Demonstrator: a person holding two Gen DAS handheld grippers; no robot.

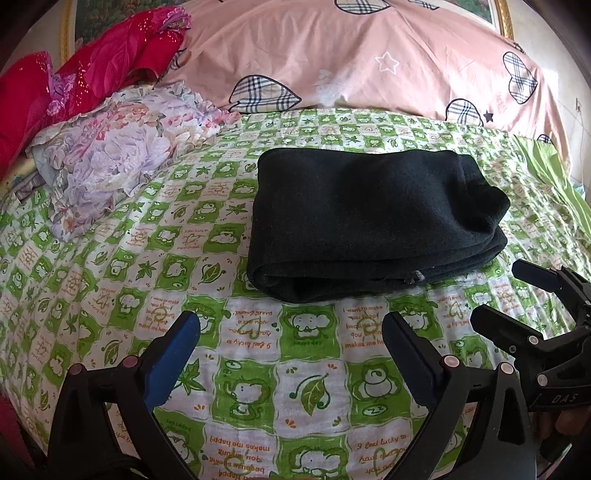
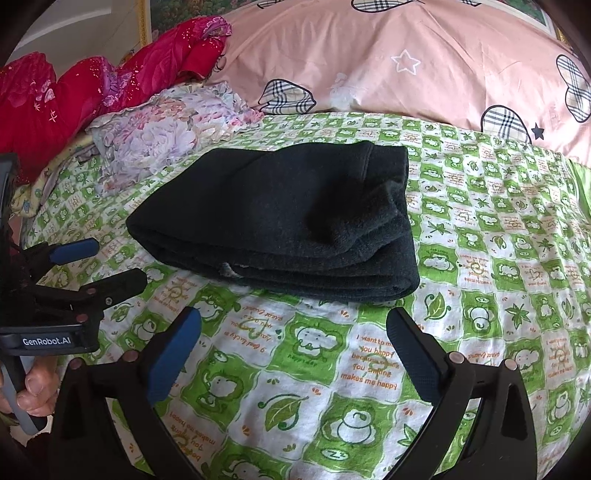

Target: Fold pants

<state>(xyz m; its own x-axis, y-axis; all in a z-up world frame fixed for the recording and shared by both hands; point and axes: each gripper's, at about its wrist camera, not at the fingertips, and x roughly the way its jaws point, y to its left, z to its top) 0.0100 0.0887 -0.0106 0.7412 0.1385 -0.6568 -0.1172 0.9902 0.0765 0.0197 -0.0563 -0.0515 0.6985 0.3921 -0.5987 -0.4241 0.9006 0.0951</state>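
The dark pants [image 1: 373,225] lie folded into a thick flat bundle on the green and white bed sheet [image 1: 258,369]. They also show in the right wrist view [image 2: 280,221]. My left gripper [image 1: 291,328] is open and empty, hovering just short of the bundle's near edge. My right gripper [image 2: 293,325] is open and empty too, just short of the same edge. The right gripper also shows at the right of the left wrist view [image 1: 513,295], open. The left gripper shows at the left of the right wrist view [image 2: 110,262], open.
A pink quilt [image 1: 369,55] with plaid hearts lies along the back of the bed. A floral pillow [image 1: 122,155] and red bedding [image 1: 74,81] sit at the back left. A gold picture frame [image 1: 502,18] hangs behind.
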